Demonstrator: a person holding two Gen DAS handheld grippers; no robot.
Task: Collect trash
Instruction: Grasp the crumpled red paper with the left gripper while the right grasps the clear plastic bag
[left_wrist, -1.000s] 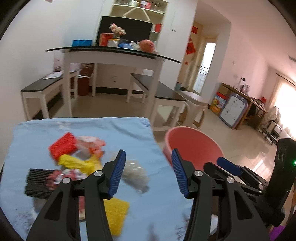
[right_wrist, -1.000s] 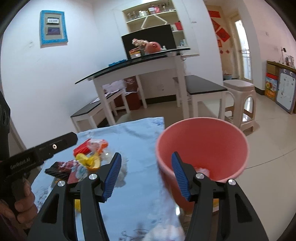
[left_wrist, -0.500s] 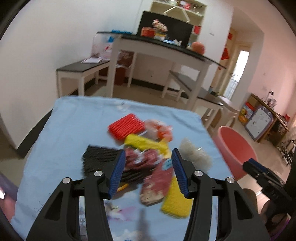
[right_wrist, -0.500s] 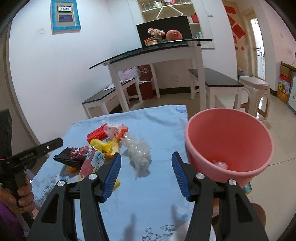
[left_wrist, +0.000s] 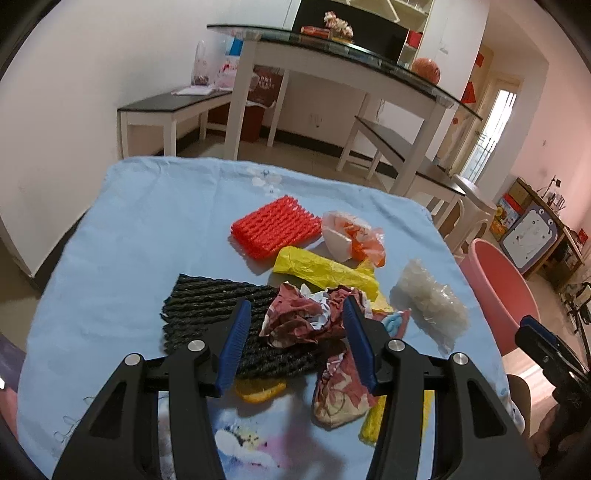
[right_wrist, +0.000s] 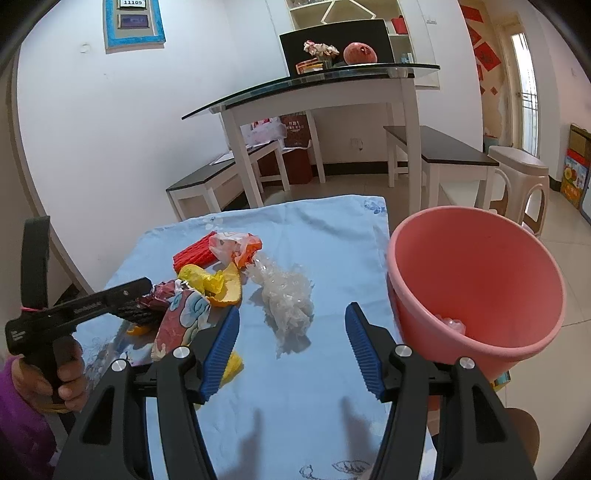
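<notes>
Remaining: wrapper pile (left_wrist: 314, 295) on counter (left_wrist: 147, 229); pink bin (right_wrist: 476, 288) nearly bare (one scrap); your left tongs (left_wrist: 295, 328) and right tongs (right_wrist: 291, 343) wide, empty.

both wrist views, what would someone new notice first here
The heap of bright litter in the middle of the blue tablecloth: a red foam net, a yellow bag, a black foam net and a crumpled dark red wrapper. Next, the big pink bin off the cloth's right edge, with a bit of clear plastic inside. The left claw hangs open around the red wrapper, the right claw open near a clear plastic wad.
</notes>
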